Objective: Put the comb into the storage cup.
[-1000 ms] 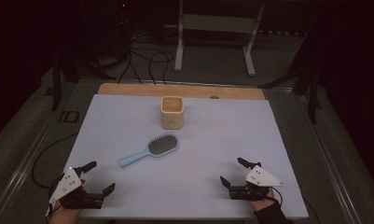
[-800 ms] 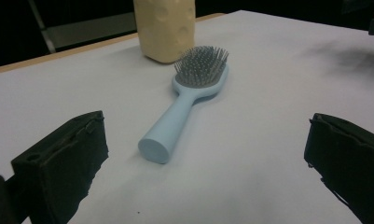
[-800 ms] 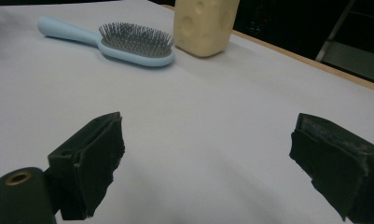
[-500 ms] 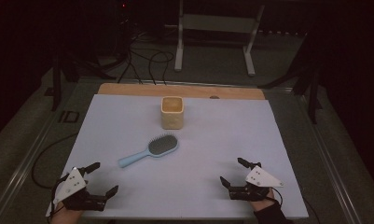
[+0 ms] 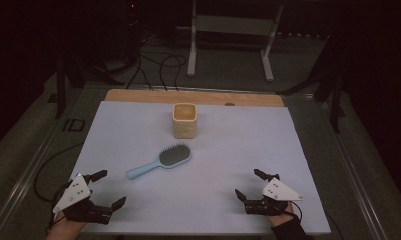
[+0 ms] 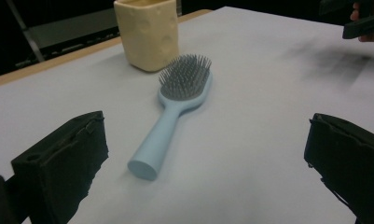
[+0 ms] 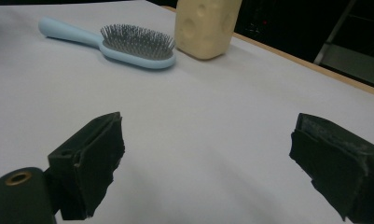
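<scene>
Both claws, the left gripper point(image 5: 102, 189) and right gripper point(image 5: 252, 184), gape wide and hold nothing at the near edge of the white table point(image 5: 248, 145). Mid-table stands a yellow cup point(image 5: 184, 120); just before it lies the light-blue hairbrush point(image 5: 160, 160), bristles up, handle toward the left gripper.

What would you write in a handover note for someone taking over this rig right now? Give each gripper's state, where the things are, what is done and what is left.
Left gripper: open, holds nothing, near the front left corner of the table, aimed at the brush handle.
Right gripper: open, holds nothing, near the front right edge.
Brush: flat on the table, bristles up, handle toward the left gripper, apart from both grippers.
Cup: upright just behind the brush head, not touching it.
Done: nothing handled so far.
Left: probably grasp the brush by its handle with the left gripper; likely it goes into the cup.
</scene>
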A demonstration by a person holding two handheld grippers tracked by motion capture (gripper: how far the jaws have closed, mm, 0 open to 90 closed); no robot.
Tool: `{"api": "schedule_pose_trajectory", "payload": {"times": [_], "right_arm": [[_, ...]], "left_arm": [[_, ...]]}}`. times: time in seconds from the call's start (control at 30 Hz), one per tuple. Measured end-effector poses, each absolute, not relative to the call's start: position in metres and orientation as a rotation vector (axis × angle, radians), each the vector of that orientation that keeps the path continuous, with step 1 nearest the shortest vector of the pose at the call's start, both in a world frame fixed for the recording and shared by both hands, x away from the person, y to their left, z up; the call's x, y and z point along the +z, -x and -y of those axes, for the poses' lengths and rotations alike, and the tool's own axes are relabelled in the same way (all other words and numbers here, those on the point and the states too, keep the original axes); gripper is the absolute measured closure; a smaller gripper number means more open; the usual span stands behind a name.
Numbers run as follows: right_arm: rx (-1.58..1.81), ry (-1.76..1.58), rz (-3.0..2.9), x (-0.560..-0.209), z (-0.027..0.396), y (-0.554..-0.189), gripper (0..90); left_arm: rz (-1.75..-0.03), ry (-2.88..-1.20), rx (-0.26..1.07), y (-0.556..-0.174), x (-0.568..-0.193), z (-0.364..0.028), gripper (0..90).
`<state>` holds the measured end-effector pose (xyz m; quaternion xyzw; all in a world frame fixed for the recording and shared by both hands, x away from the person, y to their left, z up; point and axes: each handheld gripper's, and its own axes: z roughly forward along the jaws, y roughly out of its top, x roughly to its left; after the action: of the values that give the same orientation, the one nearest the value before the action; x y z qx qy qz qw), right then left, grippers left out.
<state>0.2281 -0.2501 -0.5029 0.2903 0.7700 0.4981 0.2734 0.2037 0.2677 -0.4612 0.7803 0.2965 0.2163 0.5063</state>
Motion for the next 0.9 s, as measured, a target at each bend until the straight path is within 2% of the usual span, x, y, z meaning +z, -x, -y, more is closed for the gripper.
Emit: {"api": "schedule_pose_trajectory", "payload": {"times": [0.9], "right_arm": [[1.352, -0.781, -2.051, -0.5, 0.251, -0.226, 9.2]], "left_arm": [[-0.67, -1.936, 0.5, -0.238, -0.417, -0.255, 0.0]]}}
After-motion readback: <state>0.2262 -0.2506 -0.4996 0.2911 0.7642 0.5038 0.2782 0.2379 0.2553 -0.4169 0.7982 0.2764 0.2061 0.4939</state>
